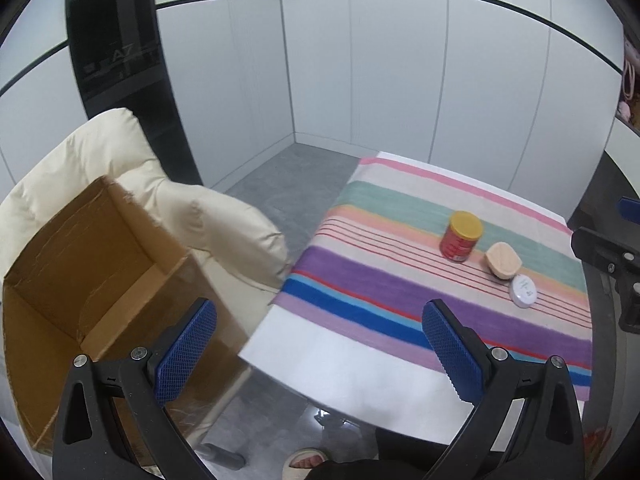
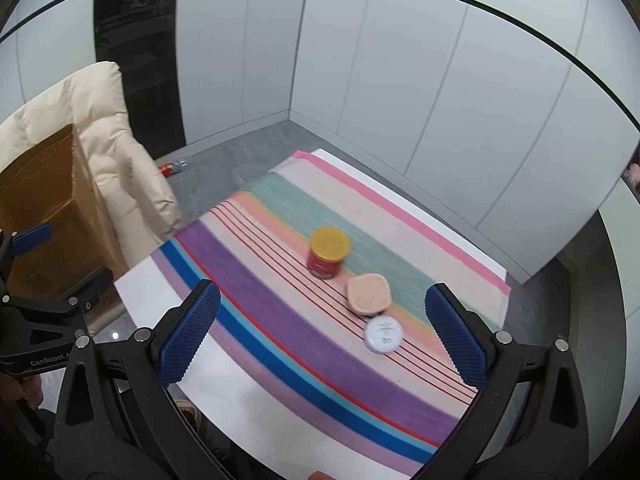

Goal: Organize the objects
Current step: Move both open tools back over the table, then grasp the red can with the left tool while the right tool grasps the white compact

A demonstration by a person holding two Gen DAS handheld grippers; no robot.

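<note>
Three objects sit in a row on the striped cloth (image 2: pixel 280 312): a red can with a yellow lid (image 2: pixel 327 253), a peach-coloured rounded box (image 2: pixel 367 294) and a small white round jar (image 2: pixel 383 335). The left wrist view shows the same can (image 1: pixel 461 236), peach box (image 1: pixel 502 265) and white jar (image 1: pixel 523 290) far to the right. My right gripper (image 2: pixel 320 332) hangs open above the table, short of the objects, nothing between its blue pads (image 2: pixel 188 336). My left gripper (image 1: pixel 320 344) is open too, over the table's left edge beside an open cardboard box (image 1: pixel 80 264).
The cardboard box rests on a cream padded chair (image 1: pixel 120 148) left of the table. The white tabletop (image 1: pixel 340 364) shows below the cloth. A person's foot in a slipper (image 1: pixel 306 460) is on the grey floor. A small red item (image 2: pixel 170 168) lies on the floor by the wall.
</note>
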